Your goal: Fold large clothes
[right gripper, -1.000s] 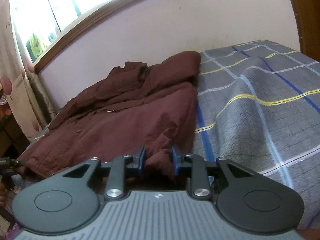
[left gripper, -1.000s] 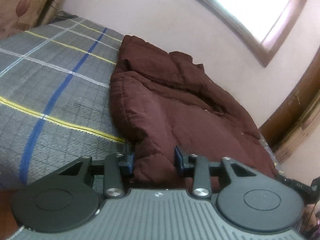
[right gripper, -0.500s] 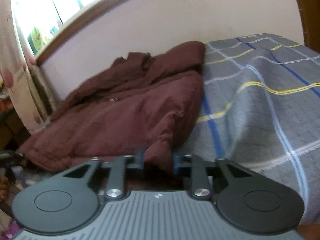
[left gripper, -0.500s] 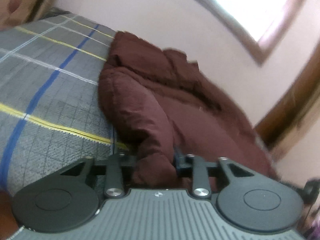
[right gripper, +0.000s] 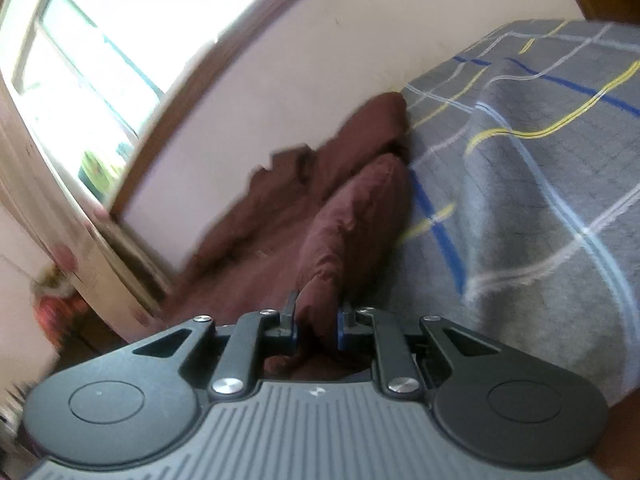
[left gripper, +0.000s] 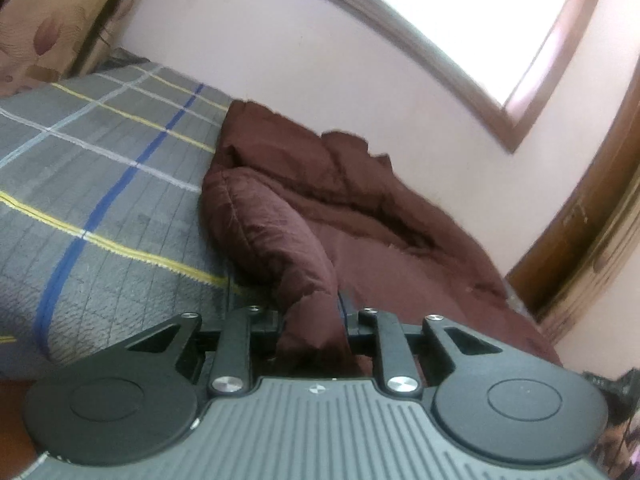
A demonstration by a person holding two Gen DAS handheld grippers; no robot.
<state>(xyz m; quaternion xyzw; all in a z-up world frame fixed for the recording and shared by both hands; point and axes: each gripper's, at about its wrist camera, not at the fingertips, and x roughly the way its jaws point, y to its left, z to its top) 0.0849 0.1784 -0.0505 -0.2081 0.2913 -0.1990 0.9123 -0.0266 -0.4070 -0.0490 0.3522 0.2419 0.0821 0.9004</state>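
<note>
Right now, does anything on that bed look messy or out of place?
Only the maroon jacket: it lies rumpled against the wall, one edge bunched up where both hand-held grippers pinch it. The checked bedspread looks smooth. No damage or spill shows.

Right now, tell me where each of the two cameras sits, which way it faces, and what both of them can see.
Left wrist view: sits on the left gripper, looking along its fingers across the plaid bedspread toward the wall and window; its jaws pinch the maroon jacket.
Right wrist view: sits on the right gripper, tilted, facing the same wall; its jaws are closing on a jacket fold.
No hand or sleeve shows in either.
Shared: jacket, bedspread, wall, window.
</note>
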